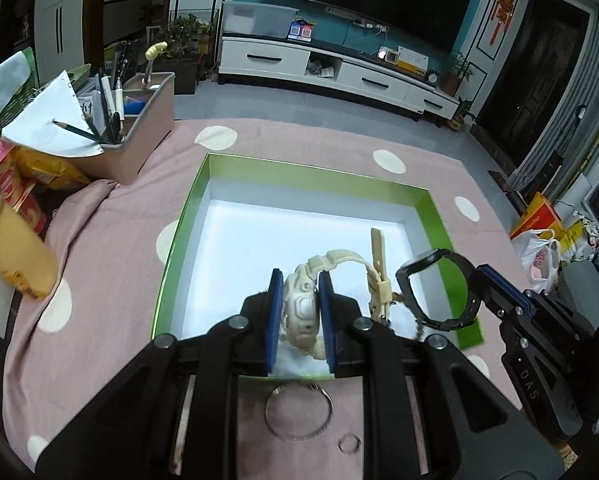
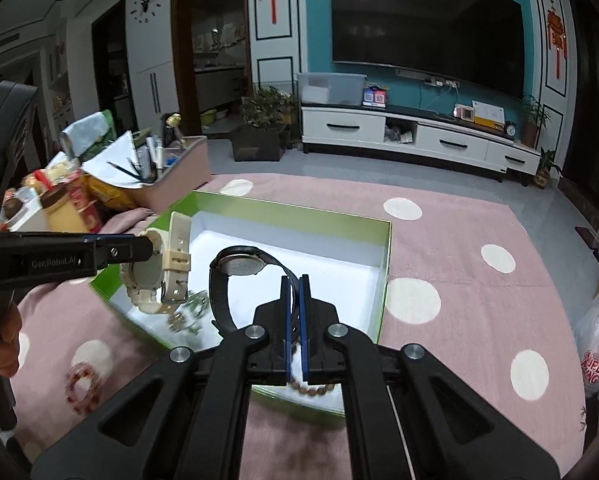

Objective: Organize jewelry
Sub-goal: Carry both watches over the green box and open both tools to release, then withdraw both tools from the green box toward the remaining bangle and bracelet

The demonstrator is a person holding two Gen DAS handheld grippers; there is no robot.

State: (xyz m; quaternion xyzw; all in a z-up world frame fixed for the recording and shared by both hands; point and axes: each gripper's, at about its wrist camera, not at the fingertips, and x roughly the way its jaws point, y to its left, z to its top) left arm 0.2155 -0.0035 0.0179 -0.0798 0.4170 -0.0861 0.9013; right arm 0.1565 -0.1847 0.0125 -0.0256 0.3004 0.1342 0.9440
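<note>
My left gripper [image 1: 299, 280] is shut on a cream watch [image 1: 303, 308] and holds it over the near part of the green box [image 1: 431, 216] with a white floor. My right gripper [image 2: 295, 280] is shut on the strap of a black watch [image 2: 239, 266] and holds it above the same box [image 2: 383, 280]. The cream watch [image 2: 155, 276] hangs from the left gripper [image 2: 149, 248] at the box's left edge in the right wrist view. The black watch [image 1: 439, 288] and right gripper [image 1: 483, 276] show at the right in the left wrist view. A bead bracelet [image 2: 315, 390] lies in the box under the right gripper.
A thin bangle [image 1: 299, 412] and a small ring [image 1: 349, 443] lie on the pink dotted cloth [image 1: 119, 220] in front of the box. A red bead bracelet [image 2: 83, 386] lies left of it. A pen organizer [image 1: 131, 136], a jar [image 1: 11, 248] and snack packs crowd the left.
</note>
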